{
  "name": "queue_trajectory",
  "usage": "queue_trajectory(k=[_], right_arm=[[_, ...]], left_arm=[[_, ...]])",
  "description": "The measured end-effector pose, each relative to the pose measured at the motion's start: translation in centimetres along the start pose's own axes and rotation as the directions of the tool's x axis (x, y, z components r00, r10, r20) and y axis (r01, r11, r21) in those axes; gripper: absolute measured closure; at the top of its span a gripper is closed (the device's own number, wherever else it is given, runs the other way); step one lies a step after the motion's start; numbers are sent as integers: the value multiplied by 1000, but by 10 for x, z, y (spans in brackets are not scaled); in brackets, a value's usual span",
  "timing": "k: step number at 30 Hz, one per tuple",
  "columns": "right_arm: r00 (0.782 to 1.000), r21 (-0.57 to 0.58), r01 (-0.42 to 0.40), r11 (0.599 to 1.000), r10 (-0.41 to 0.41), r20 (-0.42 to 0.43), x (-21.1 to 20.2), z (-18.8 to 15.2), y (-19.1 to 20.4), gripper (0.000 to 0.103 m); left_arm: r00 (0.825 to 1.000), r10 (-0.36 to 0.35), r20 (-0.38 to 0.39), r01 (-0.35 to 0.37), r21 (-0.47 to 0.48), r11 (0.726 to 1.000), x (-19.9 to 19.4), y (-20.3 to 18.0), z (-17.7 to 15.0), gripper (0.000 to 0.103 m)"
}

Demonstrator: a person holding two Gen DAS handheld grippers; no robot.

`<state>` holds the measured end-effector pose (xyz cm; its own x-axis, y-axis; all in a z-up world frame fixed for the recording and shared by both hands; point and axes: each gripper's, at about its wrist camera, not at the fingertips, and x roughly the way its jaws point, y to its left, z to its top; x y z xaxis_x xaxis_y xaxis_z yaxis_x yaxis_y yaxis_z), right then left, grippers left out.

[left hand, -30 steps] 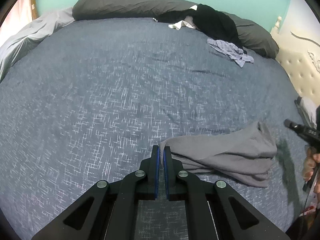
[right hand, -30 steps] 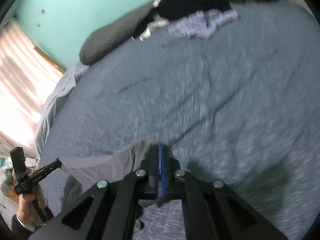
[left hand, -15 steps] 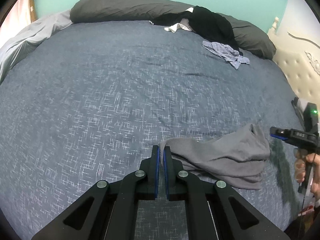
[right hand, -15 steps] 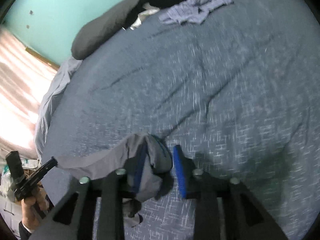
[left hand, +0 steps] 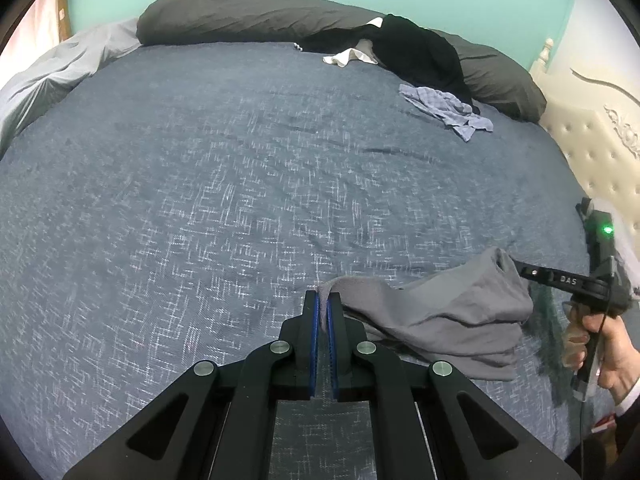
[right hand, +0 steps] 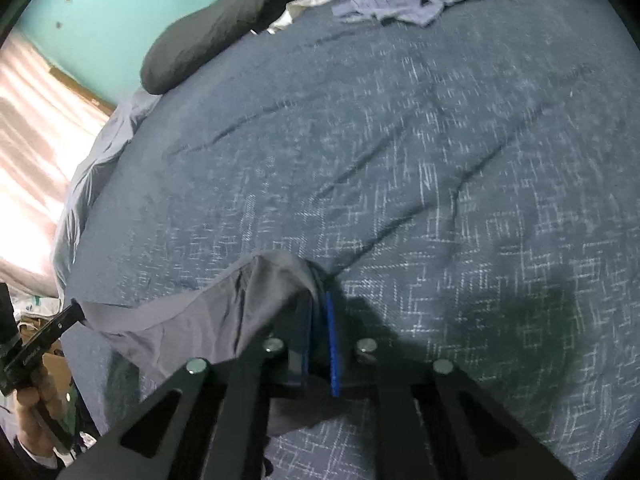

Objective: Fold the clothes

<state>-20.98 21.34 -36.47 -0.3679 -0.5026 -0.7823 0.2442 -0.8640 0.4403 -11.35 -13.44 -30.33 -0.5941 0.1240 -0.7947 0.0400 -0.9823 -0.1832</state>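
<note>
The right gripper [right hand: 320, 312], open half a second ago, has clamped again on the one grey garment [left hand: 440, 312], whose other corner the left gripper [left hand: 322, 304] pinches; two loose garments lie far ahead.

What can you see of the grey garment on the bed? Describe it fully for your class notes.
The grey garment is soft, plain, knit-looking cloth, wrinkled and bunched in loose layers. It lies on the blue bedspread near its edge. The left gripper pinches one corner; the right gripper is shut on the opposite end, lifting it into a small peak. What kind of garment it is cannot be told.
</note>
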Motion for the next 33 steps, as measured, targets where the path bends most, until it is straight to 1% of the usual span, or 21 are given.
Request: queue_trajectory(k=[2,5,12,18,21,23,25,27,30,33], right_arm=[[999,-32,8,999,-7,38,-13,1,4,101],[994,-55,16,998,-10,111,-44,6,8,101],[966,-173,32,984,14,257,-136,9,30,101],[939,-245,45,968,43,340,-210,9,48,101],[928,-277,48,960,60,367,-243,10,59,101],[927,-302,57,952,62,370,-259,6,65,101],[930,-318,62,946,60,362,-266,1,68,101],[937,-329,72,942,50,346,-263,-4,68,101],[951,-334,92,938,17,308,-245,-11,63,101],[968,-324,98,941,-15,249,-215,-18,52,101]], left_arm=[[1000,2,3,-2,-2,1000,-2,1,1,99],[1000,1,13,-1,-7,1000,-7,0,6,99],[997,-19,78,19,4,1000,-34,-17,28,99],[988,-47,144,42,37,998,-68,-41,52,99],[985,-65,161,56,60,997,-81,-52,62,99],[985,-80,154,69,76,995,-84,-59,66,99],[986,-84,146,71,93,993,-83,-65,67,99],[988,-85,128,72,104,992,-75,-70,66,99],[993,-82,90,72,112,991,-57,-73,61,99],[997,-66,40,60,128,990,-33,-75,53,99]])
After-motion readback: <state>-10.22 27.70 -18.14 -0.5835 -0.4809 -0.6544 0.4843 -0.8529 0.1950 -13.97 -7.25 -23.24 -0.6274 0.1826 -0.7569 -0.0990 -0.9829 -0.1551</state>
